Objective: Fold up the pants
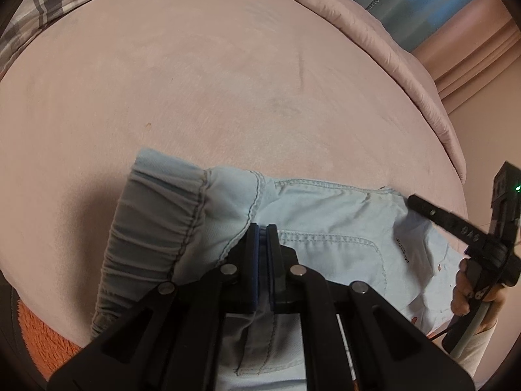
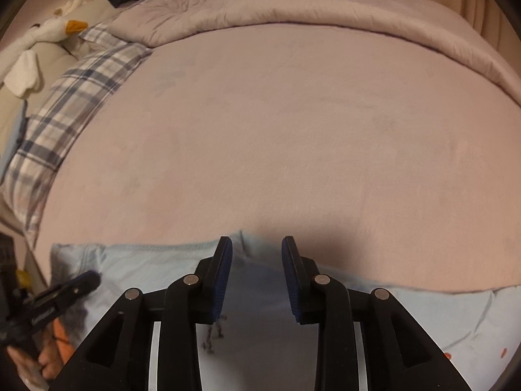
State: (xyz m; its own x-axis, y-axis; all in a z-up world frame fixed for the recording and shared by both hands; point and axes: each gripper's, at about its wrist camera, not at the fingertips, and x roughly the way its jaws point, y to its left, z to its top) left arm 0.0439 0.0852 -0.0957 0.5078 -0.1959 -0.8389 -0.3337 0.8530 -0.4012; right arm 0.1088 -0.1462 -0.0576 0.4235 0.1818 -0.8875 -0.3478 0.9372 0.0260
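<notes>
Light blue pants (image 1: 325, 221) lie on a pink bed sheet (image 1: 195, 97) near its front edge. Their gathered elastic waistband (image 1: 153, 228) is lifted at the left. My left gripper (image 1: 262, 231) is shut on the pants fabric next to the waistband. My right gripper (image 2: 257, 251) is open, its jaws hovering over the pants' far edge (image 2: 169, 260), holding nothing. The right gripper also shows at the right of the left wrist view (image 1: 420, 205), touching the pants' edge. The left gripper shows at lower left of the right wrist view (image 2: 88, 280).
A folded pink quilt (image 2: 293, 9) lies along the far side of the bed. A plaid pillow (image 2: 71, 104) and a plush goose (image 2: 55, 29) sit at the left. An orange fuzzy mat (image 1: 42, 332) lies beside the bed.
</notes>
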